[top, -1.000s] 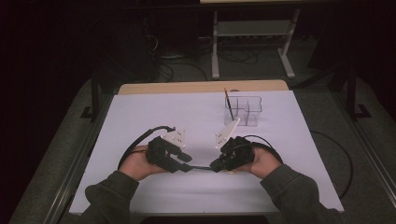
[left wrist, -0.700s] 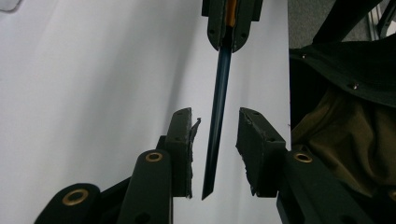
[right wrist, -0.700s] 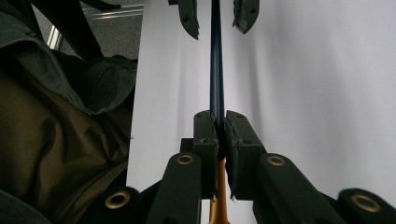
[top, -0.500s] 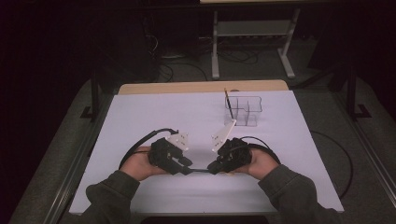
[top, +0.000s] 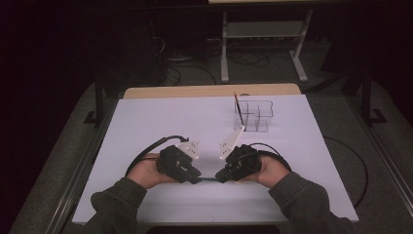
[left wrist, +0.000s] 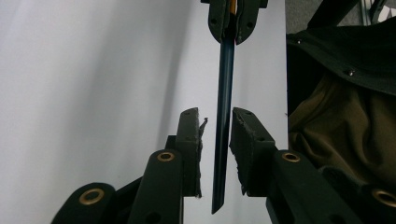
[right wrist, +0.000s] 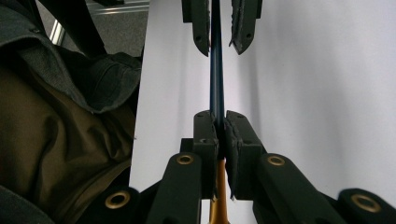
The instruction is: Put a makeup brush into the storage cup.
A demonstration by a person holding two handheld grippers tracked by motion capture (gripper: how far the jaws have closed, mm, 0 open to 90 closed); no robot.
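A thin dark blue rod (top: 208, 179) with an orange end (right wrist: 218, 196) lies level just above the white table (top: 170, 117), spanning the gap between my two grippers. My right gripper (top: 220, 177) (right wrist: 217, 116) is shut on it, the pads pressed on both sides. My left gripper (top: 197, 179) (left wrist: 215, 114) faces it from the other end. The rod (left wrist: 226, 84) runs between its jaws, which have just been closing. A gap still shows beside the rod, so that gripper is open. The right gripper (left wrist: 232, 28) appears at the top of the left gripper view.
A clear plastic organiser (top: 255, 116) stands at the table's far right, with a dark pencil (top: 238, 109) leaning in it. The person's olive sleeves (top: 122, 200) rest over the near edge. Black cables (top: 146, 153) loop behind both hands. A metal stand (top: 263, 44) is on the floor beyond.
The left gripper has edged toward the right one, so less of the rod shows between them. The right hand has kept still.
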